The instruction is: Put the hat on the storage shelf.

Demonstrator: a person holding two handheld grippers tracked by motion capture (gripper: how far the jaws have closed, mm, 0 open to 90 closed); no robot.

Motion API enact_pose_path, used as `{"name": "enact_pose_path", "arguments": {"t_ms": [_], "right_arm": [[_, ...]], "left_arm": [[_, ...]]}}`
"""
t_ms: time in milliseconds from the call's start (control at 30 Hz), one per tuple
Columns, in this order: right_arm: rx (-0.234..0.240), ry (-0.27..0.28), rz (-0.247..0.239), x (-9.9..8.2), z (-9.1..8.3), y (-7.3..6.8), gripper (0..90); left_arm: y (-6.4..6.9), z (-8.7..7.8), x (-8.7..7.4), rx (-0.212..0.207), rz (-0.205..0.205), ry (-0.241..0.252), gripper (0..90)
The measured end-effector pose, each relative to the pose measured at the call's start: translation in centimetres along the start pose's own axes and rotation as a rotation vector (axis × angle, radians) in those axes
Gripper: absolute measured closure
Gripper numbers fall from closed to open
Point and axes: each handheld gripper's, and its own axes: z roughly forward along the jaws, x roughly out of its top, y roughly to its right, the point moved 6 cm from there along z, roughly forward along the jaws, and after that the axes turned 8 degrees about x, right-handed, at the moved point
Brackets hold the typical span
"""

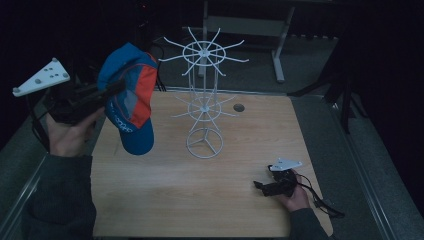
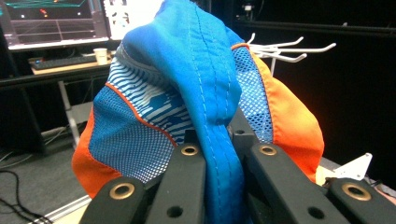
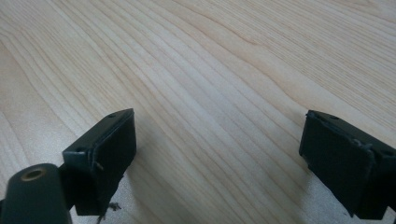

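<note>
1. Counts: one cap (image 1: 129, 97), one white wire rack (image 1: 204, 95), one wooden table (image 1: 200, 200), two grippers.
2. Left gripper (image 1: 107, 90) is clamped on the cap's blue fabric and holds it in the air over the table's left edge, just left of the rack.
3. Right gripper (image 1: 261, 186) rests low at the table's right front, jaws spread wide with nothing between them.
4. Left gripper view adds the cap's mesh panels and a desk with monitors behind; right gripper view gives wood grain between the jaws.
</note>
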Motion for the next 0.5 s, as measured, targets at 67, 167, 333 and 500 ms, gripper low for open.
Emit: {"name": "enact_pose_path", "arguments": {"t_ms": [67, 167, 333, 500], "right_arm": [[0.0, 0.0, 0.0, 0.0, 0.0, 0.0, 10.7], [0.0, 0.0, 0.001, 0.0, 0.0, 0.0, 10.7], [0.0, 0.0, 0.0, 0.0, 0.0, 0.0, 10.7], [0.0, 0.0, 0.0, 0.0, 0.0, 0.0, 10.6]], "left_arm": [[0.2, 0.1, 0.1, -0.016, -0.007, 0.006, 88.0], [0.4, 0.2, 0.1, -0.029, -0.005, 0.007, 87.9], [0.8, 0.4, 0.2, -0.053, -0.004, 0.02, 87.9], [1.1, 0.7, 0.2, -0.072, -0.005, 0.02, 87.9]]}}
